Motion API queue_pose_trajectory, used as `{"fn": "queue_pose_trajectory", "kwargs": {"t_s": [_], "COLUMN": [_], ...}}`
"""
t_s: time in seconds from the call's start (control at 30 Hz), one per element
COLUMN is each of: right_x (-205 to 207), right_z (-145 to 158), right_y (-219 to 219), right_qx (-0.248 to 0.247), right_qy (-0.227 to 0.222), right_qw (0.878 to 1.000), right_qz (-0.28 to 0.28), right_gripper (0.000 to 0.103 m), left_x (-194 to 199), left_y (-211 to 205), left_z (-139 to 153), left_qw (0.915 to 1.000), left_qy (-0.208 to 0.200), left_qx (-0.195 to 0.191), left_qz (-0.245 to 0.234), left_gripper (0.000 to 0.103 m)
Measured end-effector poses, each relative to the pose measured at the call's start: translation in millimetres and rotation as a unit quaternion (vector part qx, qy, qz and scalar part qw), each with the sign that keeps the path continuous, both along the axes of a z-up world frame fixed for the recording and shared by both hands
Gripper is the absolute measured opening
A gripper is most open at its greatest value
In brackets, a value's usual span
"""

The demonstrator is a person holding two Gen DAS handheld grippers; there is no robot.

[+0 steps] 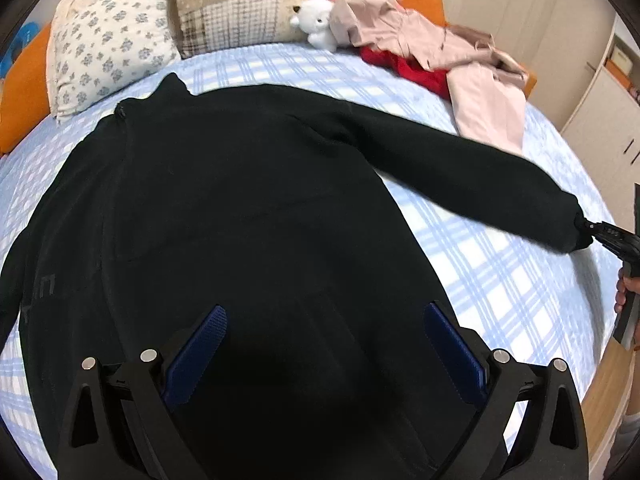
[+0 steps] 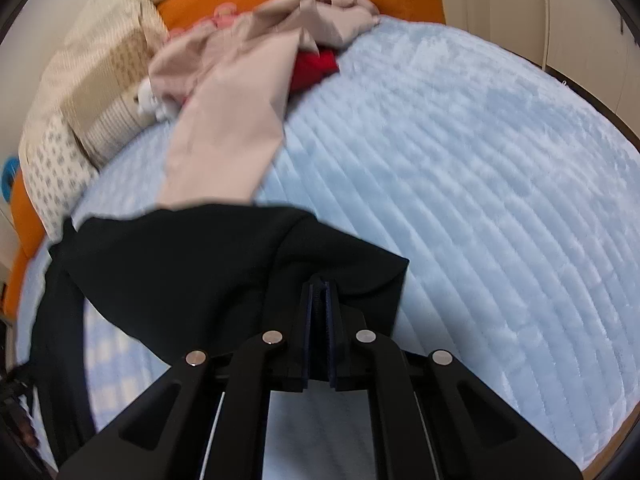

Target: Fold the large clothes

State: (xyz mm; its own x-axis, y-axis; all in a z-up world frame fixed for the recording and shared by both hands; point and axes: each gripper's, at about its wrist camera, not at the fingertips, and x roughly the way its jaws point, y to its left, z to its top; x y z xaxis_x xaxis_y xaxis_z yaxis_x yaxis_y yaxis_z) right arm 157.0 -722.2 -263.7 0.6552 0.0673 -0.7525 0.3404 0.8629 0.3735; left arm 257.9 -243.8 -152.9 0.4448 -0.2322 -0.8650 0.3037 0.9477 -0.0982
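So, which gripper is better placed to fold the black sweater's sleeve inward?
The right gripper: its jaws are shut on the sleeve cuff. The left gripper is open above the sweater body.

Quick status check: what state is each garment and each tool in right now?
black jacket: spread flat on the bed, one sleeve stretched out sideways
right tool: shut on the black jacket's sleeve cuff
left tool: open above the jacket
pink garment: crumpled, unfolded
red garment: bunched under the pink one
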Motion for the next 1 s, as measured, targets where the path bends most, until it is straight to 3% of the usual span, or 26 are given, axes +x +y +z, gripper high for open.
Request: {"fn": "queue_pose_trajectory", "kwargs": {"t_s": [0.1,0.2,0.3,0.43,0.5,0.53,0.6,0.83,0.9,1.0], "right_x": [4,7,2,-29,-47,-61,-78,-124,-136,-140], "right_z": [38,97,165,248,271,279,280,212,191,145], "right_y": [12,40,83,158,195,223,265,391,416,450], "right_qx": [-0.001,-0.009,-0.013,-0.007,-0.004,-0.006,-0.012,-0.002,0.012,0.005], "right_qy": [-0.048,-0.111,-0.183,-0.278,-0.305,-0.316,-0.313,-0.228,-0.203,-0.162], "right_qw": [0.999,0.993,0.978,0.936,0.91,0.889,0.864,0.787,0.772,0.76], "right_qz": [0.012,0.044,0.096,0.216,0.282,0.331,0.395,0.573,0.601,0.629], "right_gripper": [0.006,0.006,0.006,0.006,0.006,0.006,0.006,0.006,0.006,0.006], "left_x": [20,54,96,151,175,186,207,241,247,251], "left_y": [9,14,19,33,44,49,57,53,52,56], "left_z": [0,4,5,8,5,3,-3,-16,-25,-41], "left_qw": [0.9998,0.9994,0.9968,0.9887,0.9781,0.9727,0.9635,0.9659,0.968,0.9728], "left_qy": [0.013,0.023,0.048,0.074,0.098,0.11,0.127,0.117,0.12,0.128], "left_qx": [-0.017,-0.026,-0.063,-0.129,-0.181,-0.201,-0.232,-0.231,-0.22,-0.192], "left_qz": [-0.001,-0.006,-0.01,0.018,0.03,0.035,0.044,0.003,0.009,0.023], "left_gripper": [0.099,0.099,0.098,0.098,0.098,0.098,0.098,0.097,0.097,0.097]}}
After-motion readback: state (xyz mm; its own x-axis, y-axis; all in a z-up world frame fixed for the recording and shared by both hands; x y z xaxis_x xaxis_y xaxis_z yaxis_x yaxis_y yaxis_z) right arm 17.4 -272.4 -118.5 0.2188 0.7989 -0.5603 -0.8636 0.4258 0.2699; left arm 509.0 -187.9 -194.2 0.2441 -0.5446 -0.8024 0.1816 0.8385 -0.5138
